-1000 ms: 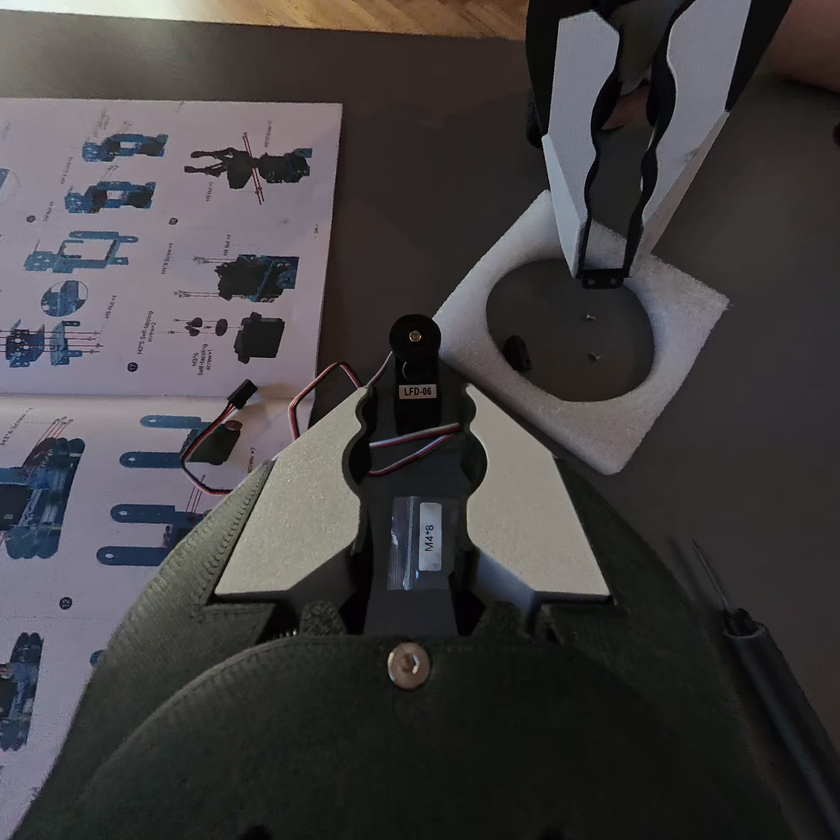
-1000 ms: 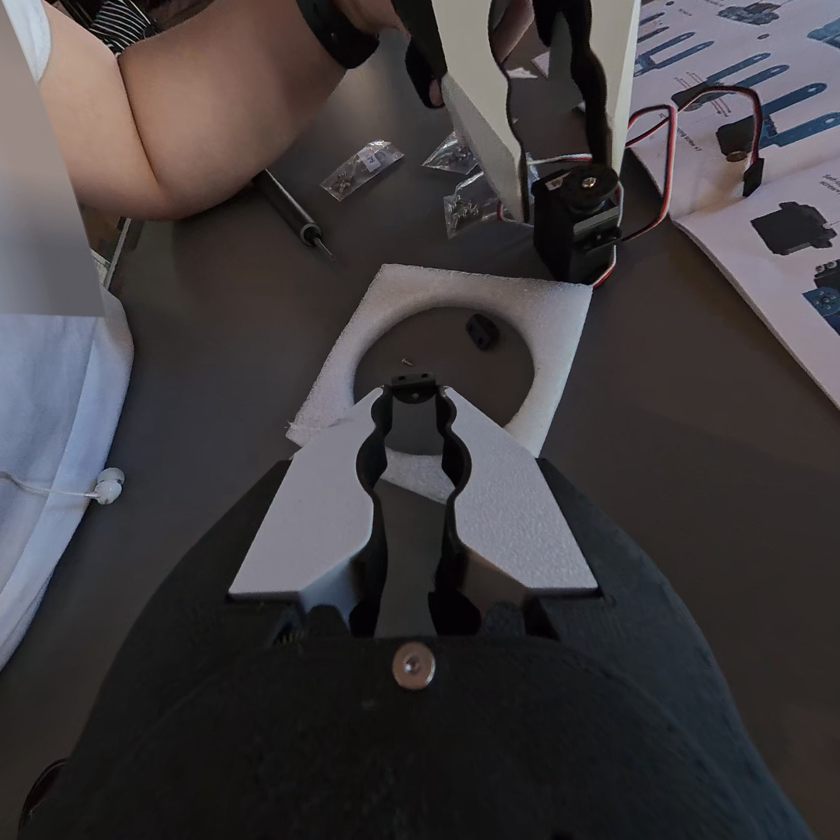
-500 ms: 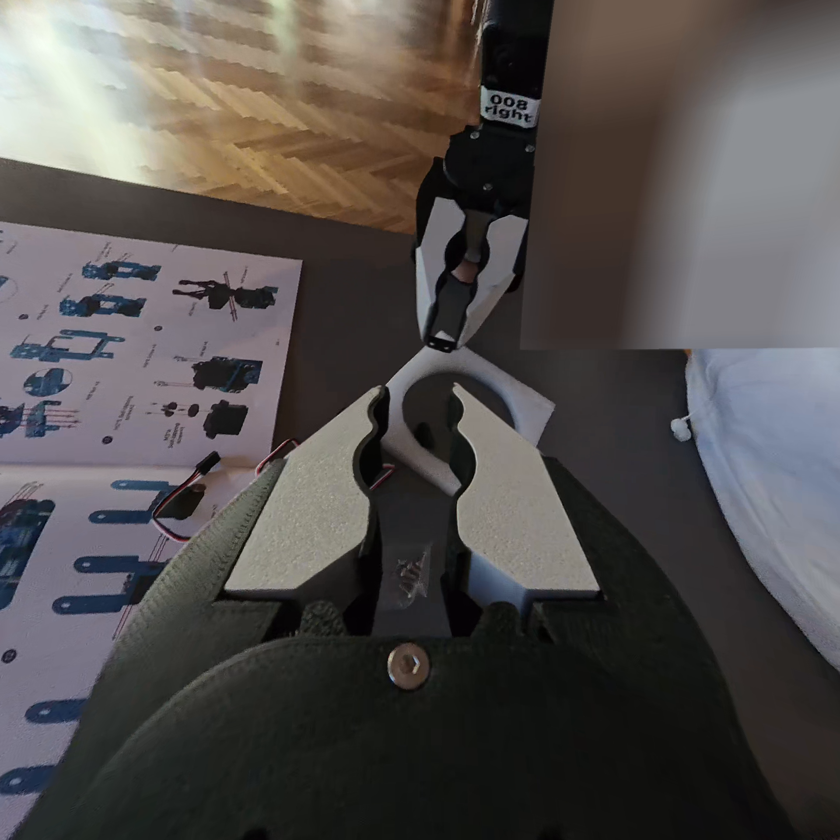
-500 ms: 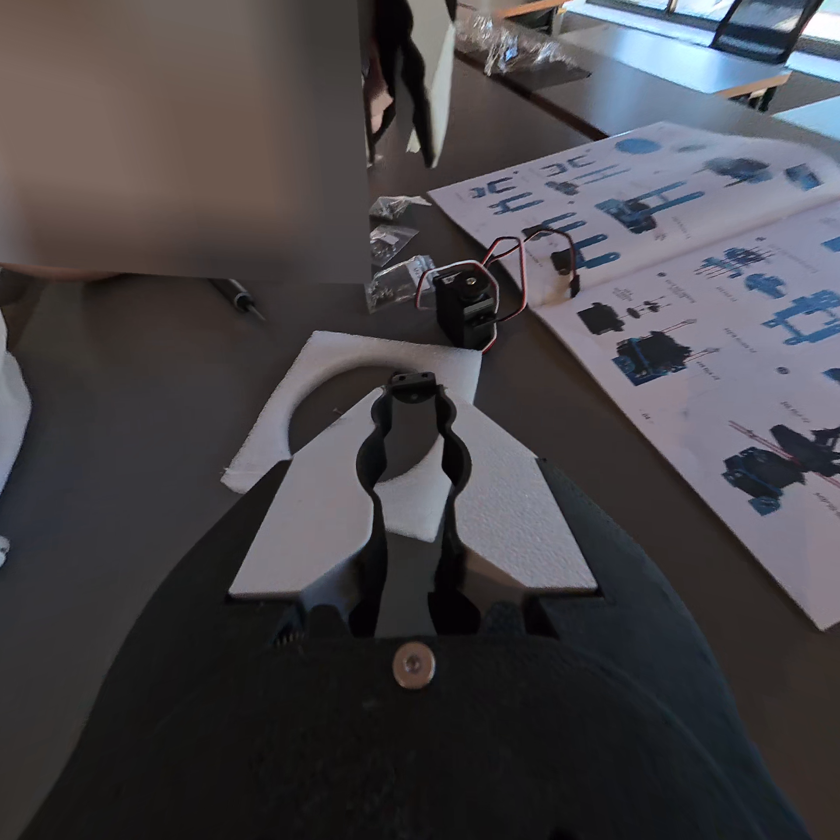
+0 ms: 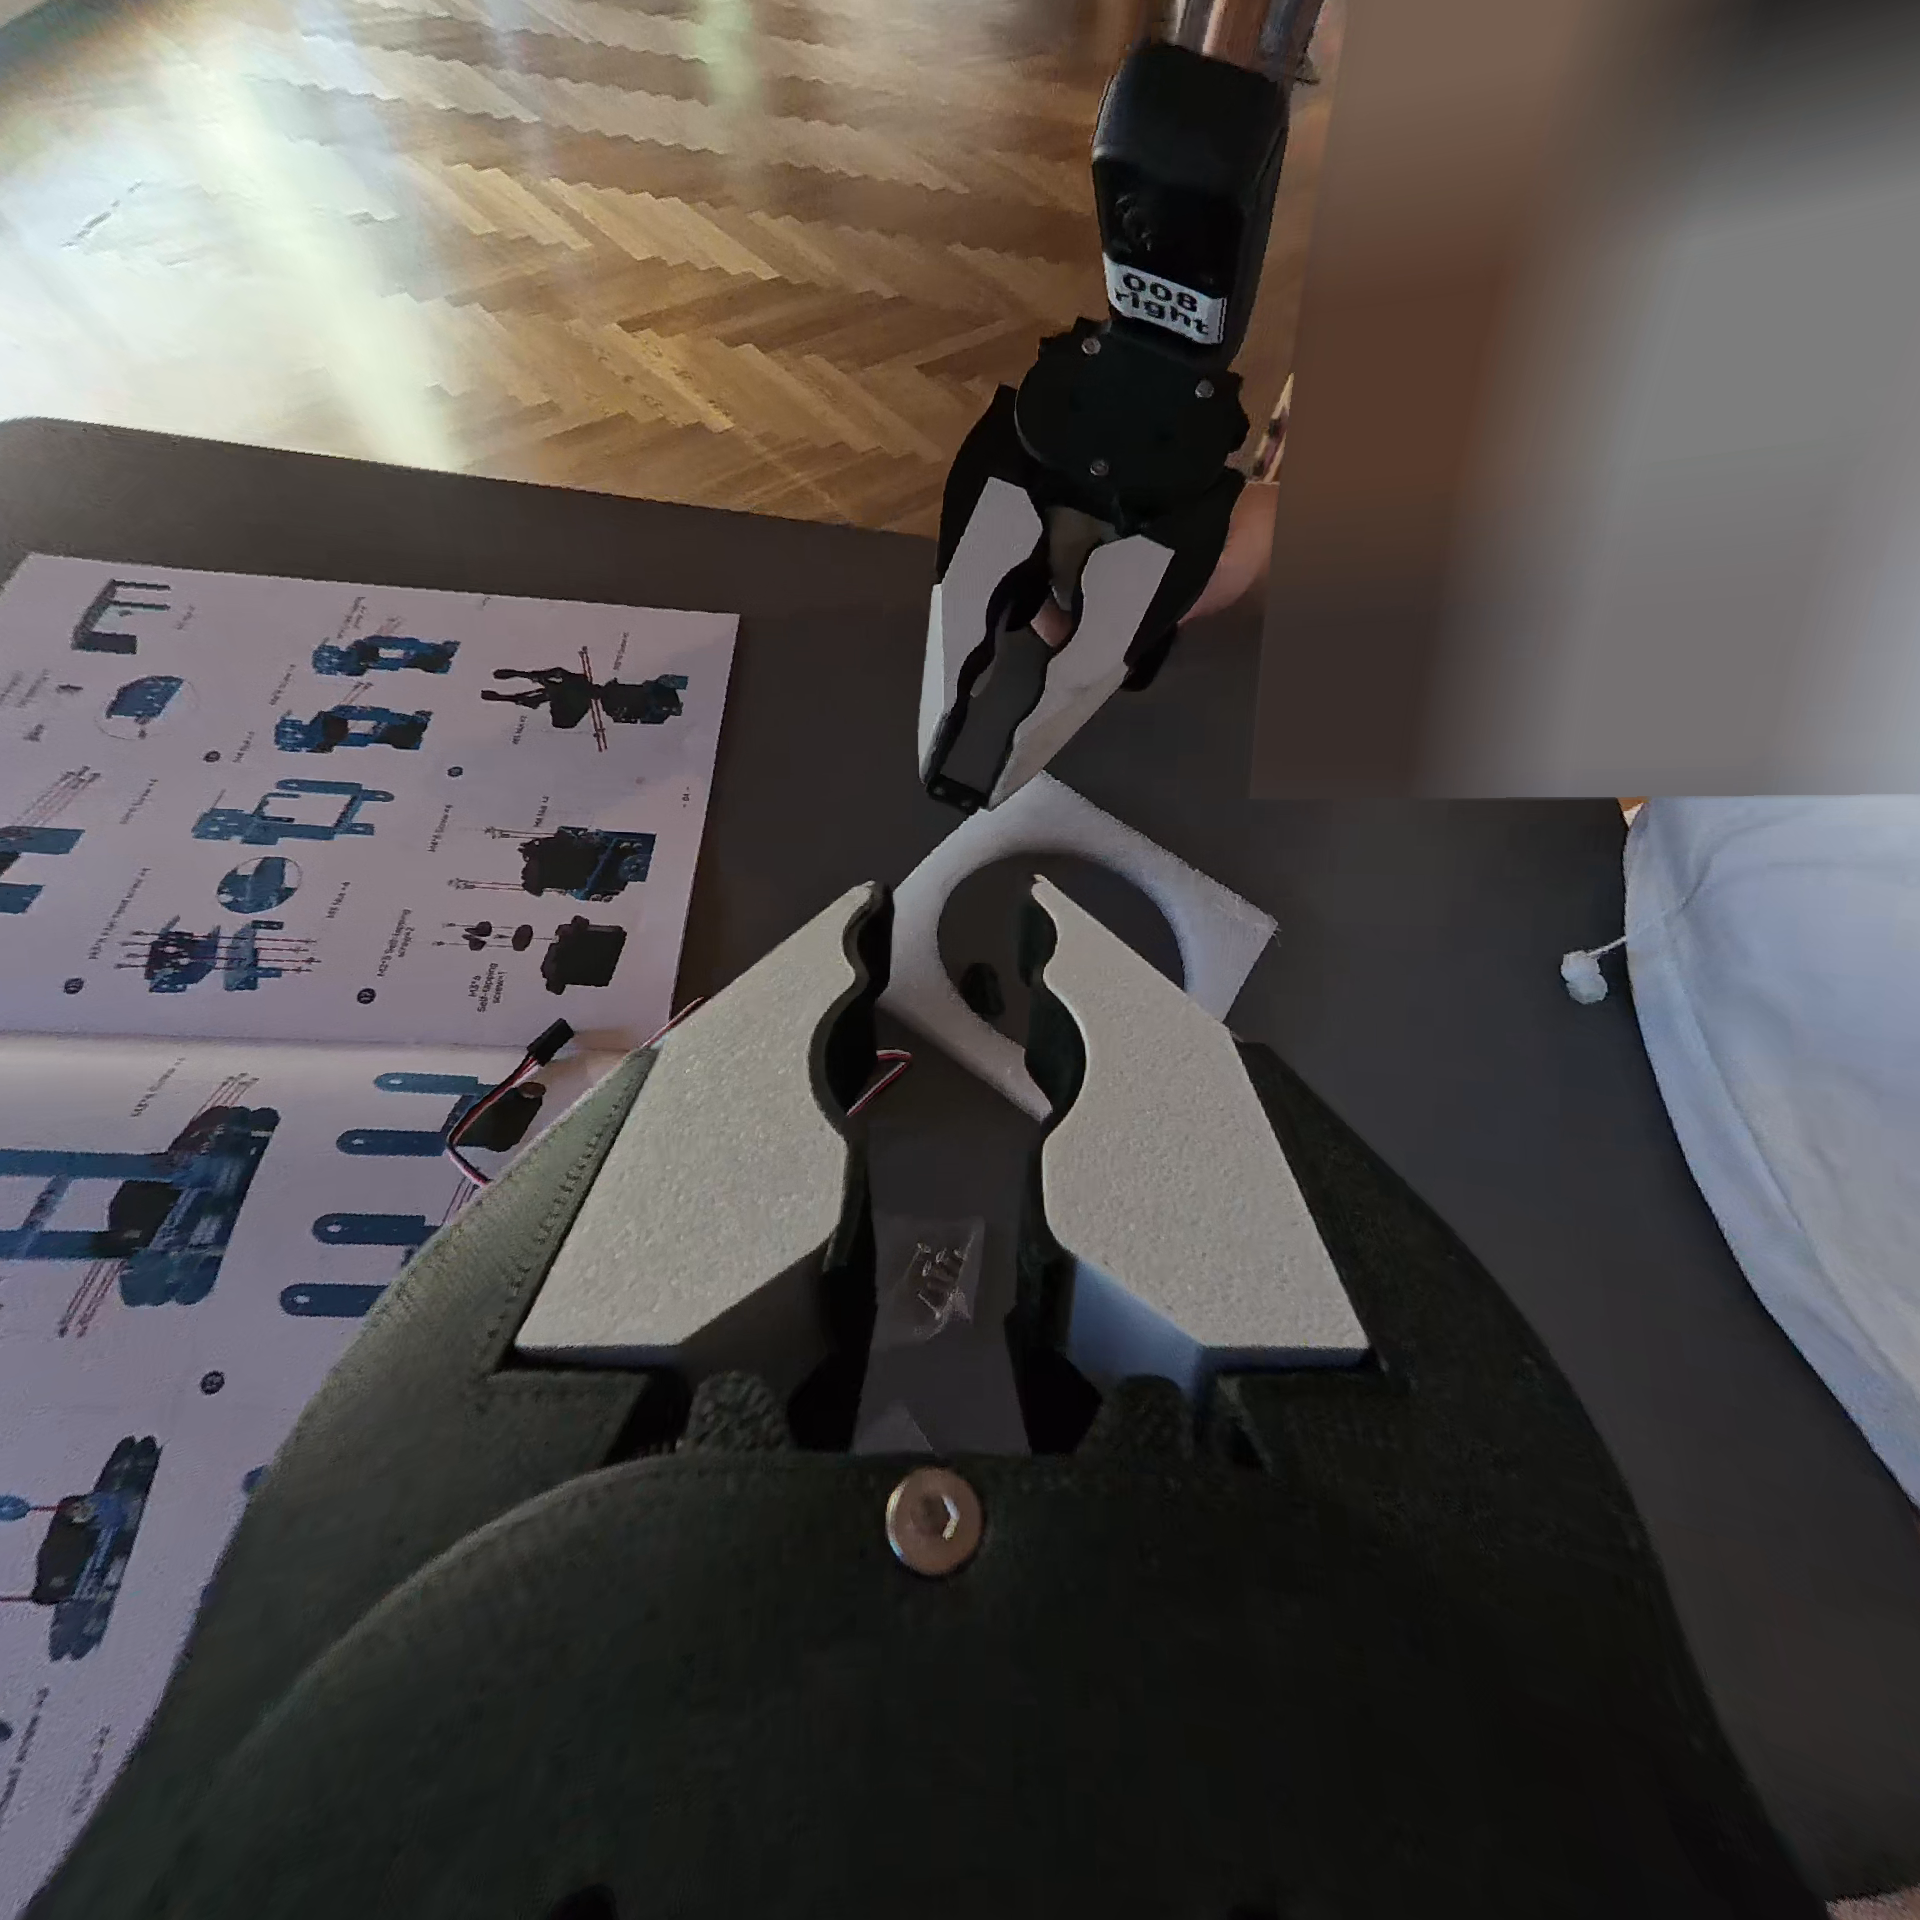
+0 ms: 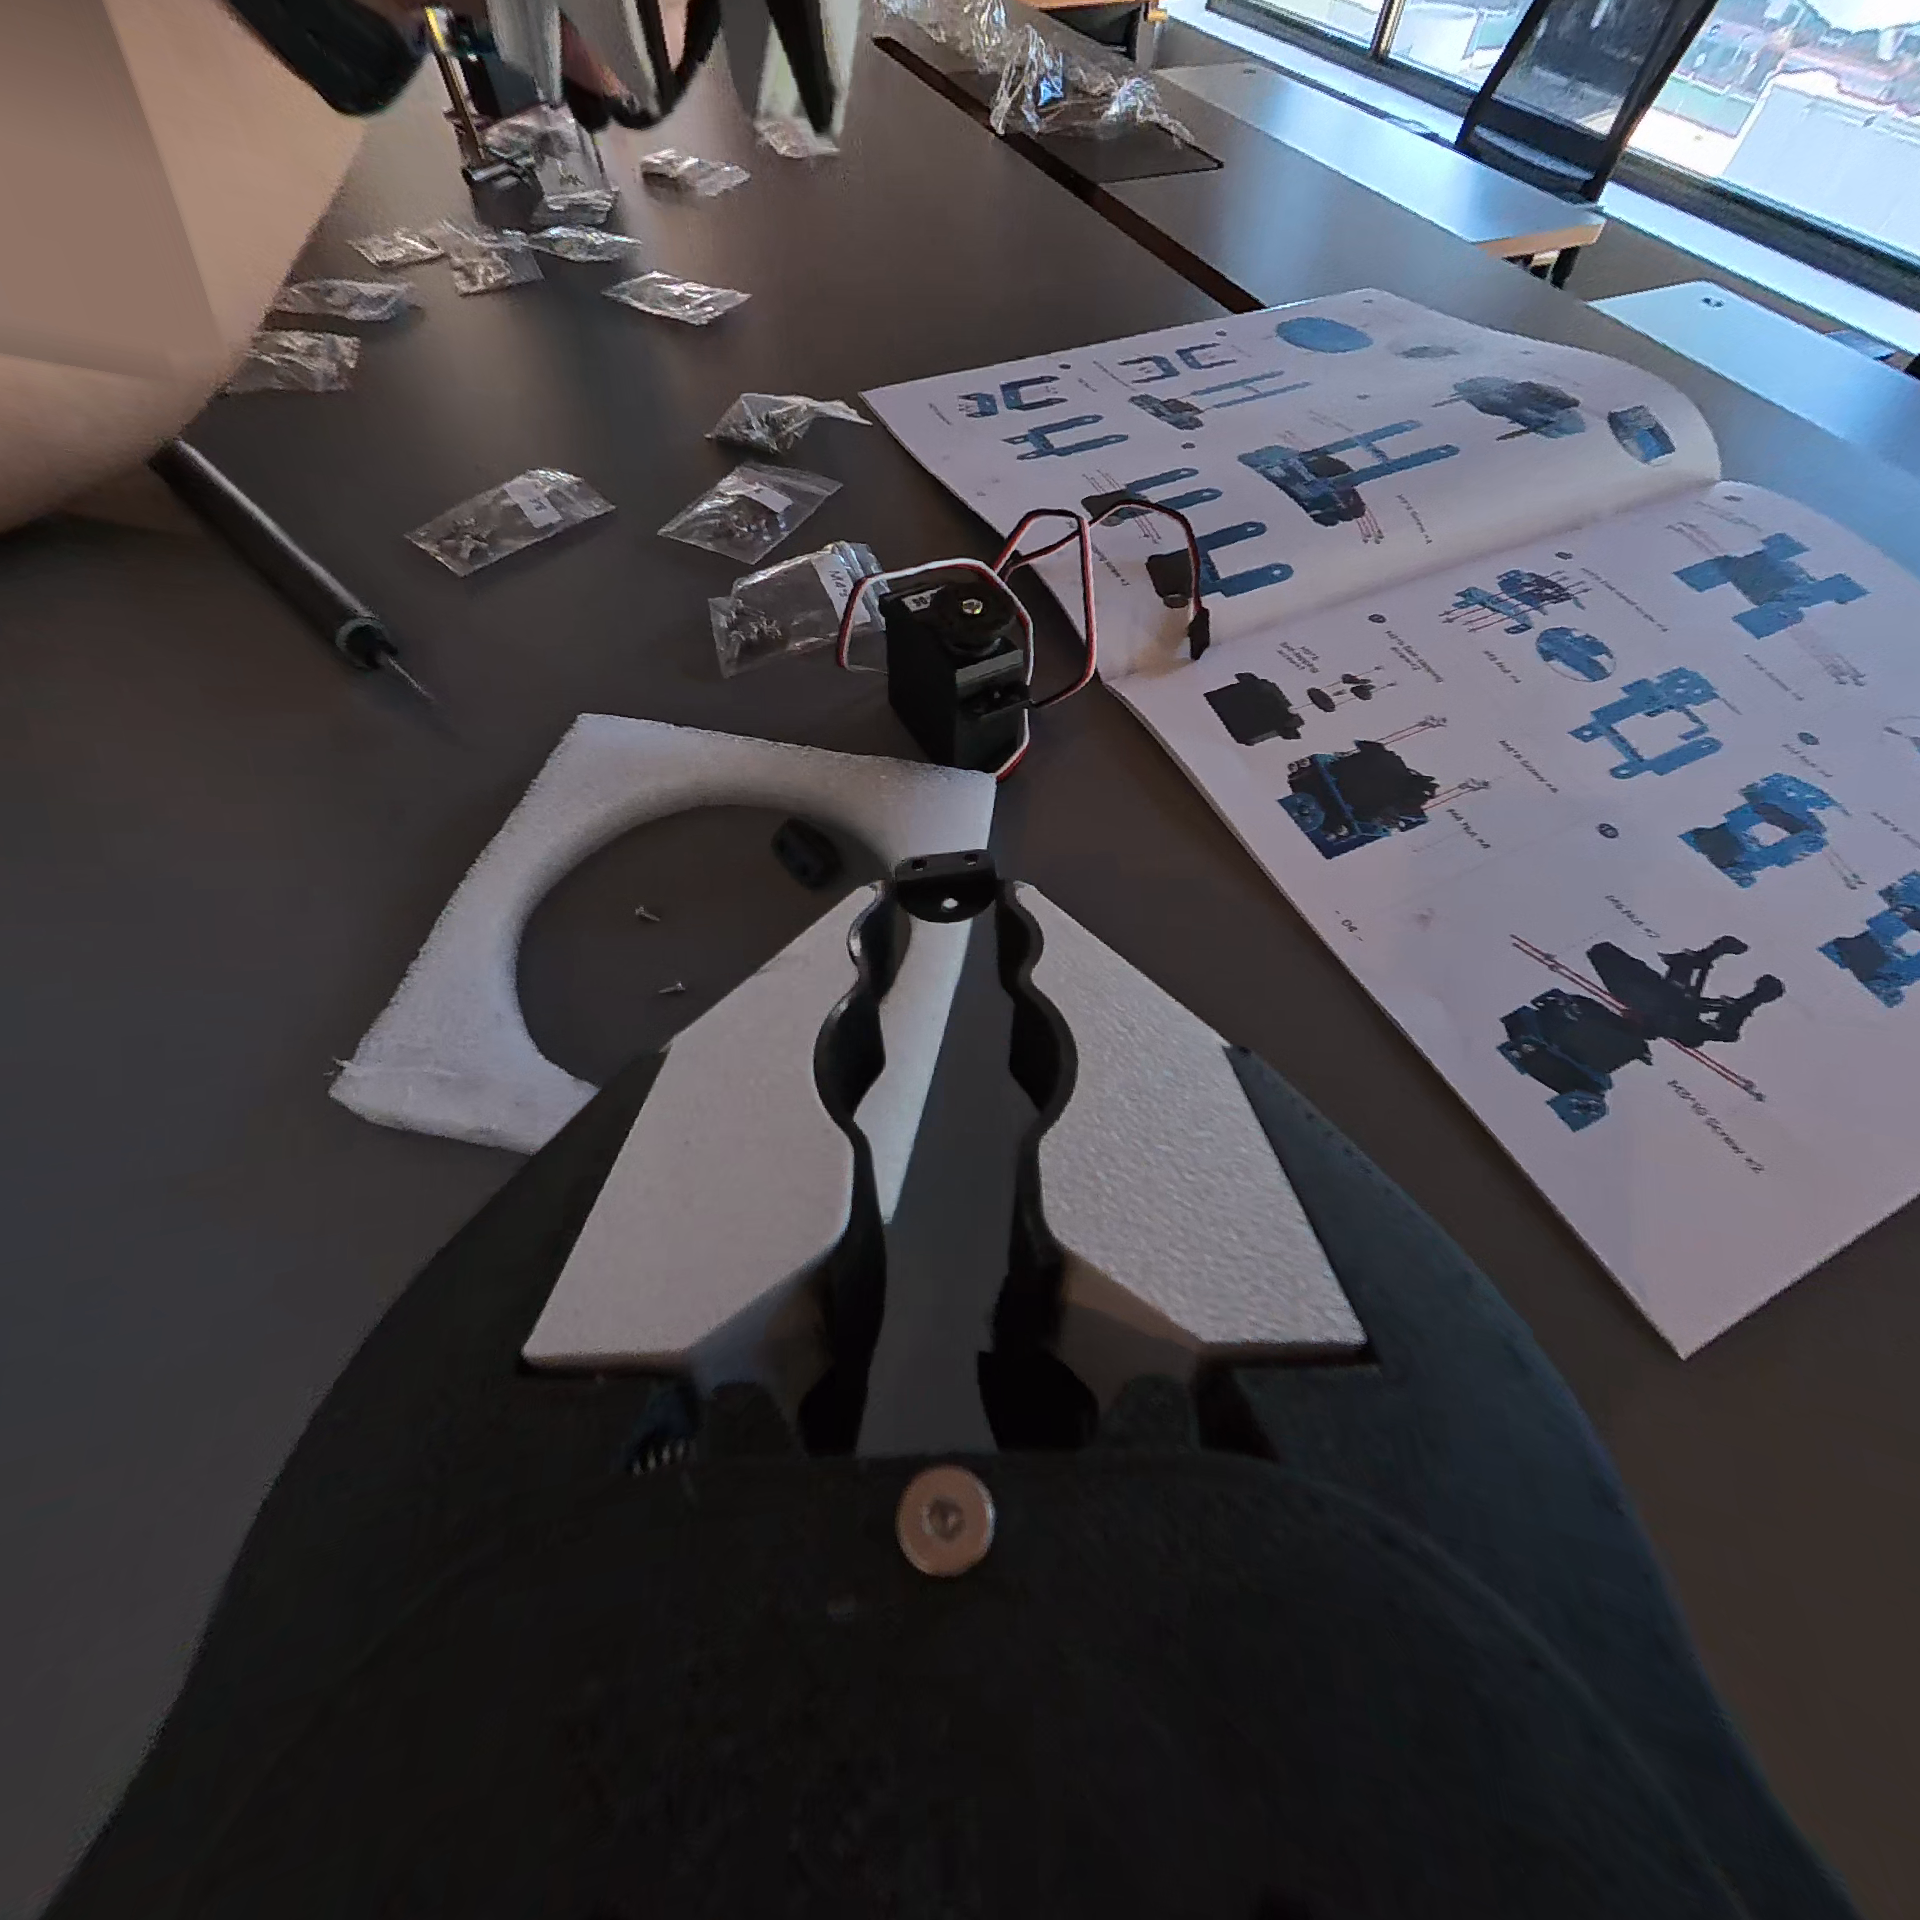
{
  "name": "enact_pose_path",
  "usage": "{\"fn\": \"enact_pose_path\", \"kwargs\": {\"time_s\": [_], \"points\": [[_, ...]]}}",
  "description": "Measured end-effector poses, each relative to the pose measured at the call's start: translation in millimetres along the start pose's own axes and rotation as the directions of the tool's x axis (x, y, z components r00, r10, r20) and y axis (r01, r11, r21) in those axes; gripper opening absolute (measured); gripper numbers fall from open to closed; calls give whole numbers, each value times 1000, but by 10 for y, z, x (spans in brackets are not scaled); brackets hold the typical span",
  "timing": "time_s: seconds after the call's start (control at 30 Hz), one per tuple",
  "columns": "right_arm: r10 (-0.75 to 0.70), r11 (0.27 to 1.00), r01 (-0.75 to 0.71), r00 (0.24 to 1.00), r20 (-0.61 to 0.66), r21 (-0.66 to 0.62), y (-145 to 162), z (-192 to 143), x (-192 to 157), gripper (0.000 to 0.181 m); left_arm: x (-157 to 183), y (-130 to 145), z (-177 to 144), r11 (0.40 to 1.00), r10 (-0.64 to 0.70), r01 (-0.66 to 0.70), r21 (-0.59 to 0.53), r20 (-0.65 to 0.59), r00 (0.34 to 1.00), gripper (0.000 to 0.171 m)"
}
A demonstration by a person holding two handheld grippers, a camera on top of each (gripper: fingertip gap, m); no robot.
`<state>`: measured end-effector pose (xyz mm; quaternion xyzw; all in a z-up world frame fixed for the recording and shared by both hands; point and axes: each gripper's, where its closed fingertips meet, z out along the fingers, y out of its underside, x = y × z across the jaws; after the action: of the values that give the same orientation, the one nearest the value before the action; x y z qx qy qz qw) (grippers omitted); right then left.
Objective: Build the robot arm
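On the dark desk (image 6: 260,831), a screwdriver (image 6: 272,561) and small clear screw bags (image 6: 509,516) lie leftmost, next a white foam square (image 6: 727,774) with a round cutout, a wired black servo (image 6: 961,675), then an open instruction booklet (image 6: 1558,727). The right gripper (image 6: 945,883) pinches a small black bracket (image 6: 943,881) at its fingers' tips above the foam; the left gripper (image 5: 961,894) hangs with fingers parted and empty.

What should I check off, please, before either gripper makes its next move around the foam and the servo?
1. Right gripper shut on the small black bracket: ok.
2. Left gripper open and empty: ok.
3. Servo motor standing free beside the foam square, ungripped: ok.
4. Two loose screws inside the foam's round cut-out: ok.
5. Servo lead lying clear of the manual: not ok, it rests on the page.
6. Bracket seated squarely: cannot tell.
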<state>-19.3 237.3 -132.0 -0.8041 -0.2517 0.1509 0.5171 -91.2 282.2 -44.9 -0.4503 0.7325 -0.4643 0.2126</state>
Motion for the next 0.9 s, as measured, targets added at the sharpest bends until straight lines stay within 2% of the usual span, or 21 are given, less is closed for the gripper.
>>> {"fn": "enact_pose_path", "kwargs": {"time_s": [0.3, 0.5, 0.6, 0.73, 0.9], "points": [[-43, 999, 44, 994, -97, 11, -2, -2, 173, 18, -81, -106, -162, 999, -42, 44, -11, 107, 993, 21], [-22, 998, 32, 987, -161, 60, -112, -63, 252, 19, 60, -386, -171, 999, 28, -23, -26, 247, 969, 17], [-22, 997, 31, 994, -111, 77, -190, -124, 133, 18, 165, -637, -121, 994, -83, 54, 97, 327, 941, 15], [-215, 976, 216, 976, -45, 24, -12, -314, 74, 18, 301, -933, 122, 967, -208, 119, 227, 425, 881, 17], [-152, 984, 144, 985, 76, 108, 74, -668, 141, 18, 364, -1575, 365, 889, -320, 59, 453, 525, 789, 17]]}}
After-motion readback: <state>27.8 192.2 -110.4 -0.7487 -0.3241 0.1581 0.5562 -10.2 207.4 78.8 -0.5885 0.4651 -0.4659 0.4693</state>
